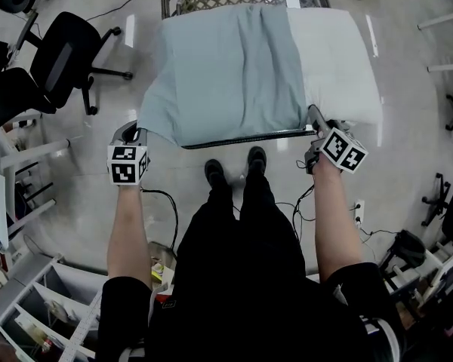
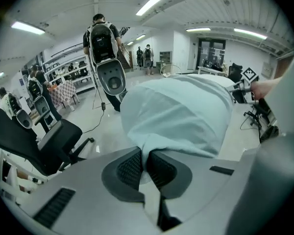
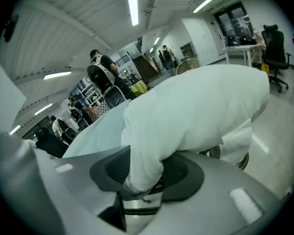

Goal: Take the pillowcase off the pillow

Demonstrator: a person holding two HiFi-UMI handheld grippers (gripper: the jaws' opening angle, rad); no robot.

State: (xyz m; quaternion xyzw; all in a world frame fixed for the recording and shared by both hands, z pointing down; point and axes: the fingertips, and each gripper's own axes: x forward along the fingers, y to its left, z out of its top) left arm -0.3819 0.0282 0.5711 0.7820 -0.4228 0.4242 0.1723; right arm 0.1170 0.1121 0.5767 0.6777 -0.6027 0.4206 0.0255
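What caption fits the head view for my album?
Tug of war: left gripper pinches the blue pillowcase, right gripper clamps the white pillow.

Glossy pale floor (image 1: 408, 89); black office chairs (image 1: 68, 47) left.

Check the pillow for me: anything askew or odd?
Nothing looks damaged. The pillowcase covers only the left part of the pillow and is wrinkled. The pillow's white right end is bare and overhangs the table on the right. The left gripper pinches a pillowcase corner, the right gripper a pillow corner.
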